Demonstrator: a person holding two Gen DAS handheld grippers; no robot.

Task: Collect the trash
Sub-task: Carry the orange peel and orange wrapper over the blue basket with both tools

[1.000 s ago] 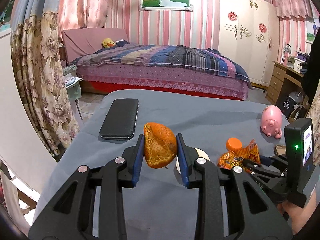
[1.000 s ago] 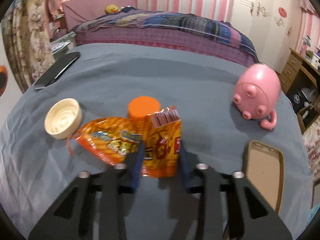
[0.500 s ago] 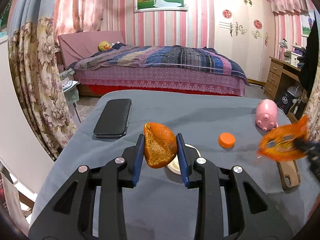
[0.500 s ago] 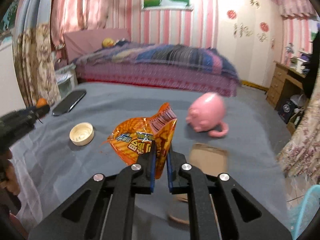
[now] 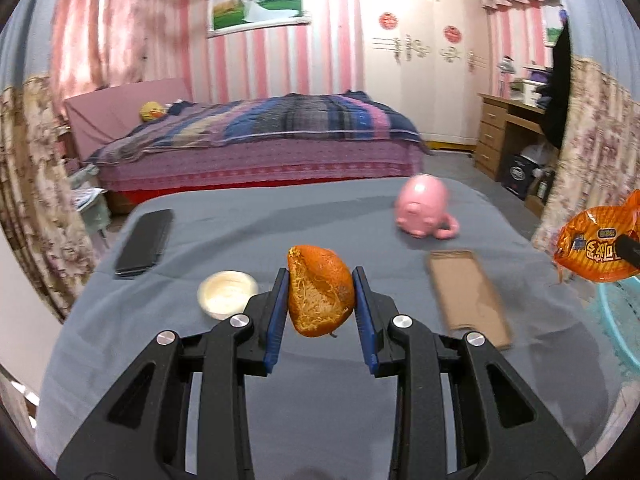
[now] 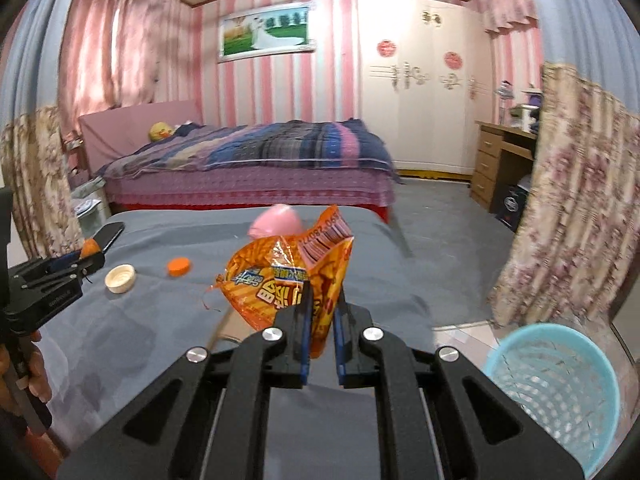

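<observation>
**Both hands loaded, bin is lower right**

Bedroom, pink striped walls, grey-covered table [image 5: 304, 408] in front of the bed.

Left wrist view: your left gripper [image 5: 321, 296] is clamped on one piece of orange peel [image 5: 320, 296], pads pressing both sides, peel held clear above the cloth. On the table: one cream lid [image 5: 227, 294] just left of the jaws, one black phone [image 5: 145, 242] far left, one pink pig toy [image 5: 424, 212] at the back, one brown phone case [image 5: 468, 294] on the right. The snack wrapper [image 5: 596, 250] hangs off the right edge of frame, over the bin rim [image 5: 618, 322].

Right wrist view: your right gripper [image 6: 321, 312] is pinched tight on that one orange snack wrapper [image 6: 288, 276], gripping a fold near its lower edge; most of the bag sticks up ahead of the pads. One blue mesh bin [image 6: 552, 388] sits on the floor, lower right, beside the table. One orange cap [image 6: 179, 267] and the cream lid [image 6: 120, 278] lie on the cloth, well apart from the bin.

How to do it well, my read:
- Get the wrapper fully over the bin mouth before you let go; it's light and may drift, so release low.
- Bring the peel in behind it, don't cross hands over the rim.
- Cap and lid look like the trash left; phone, case and pig toy stay.
</observation>
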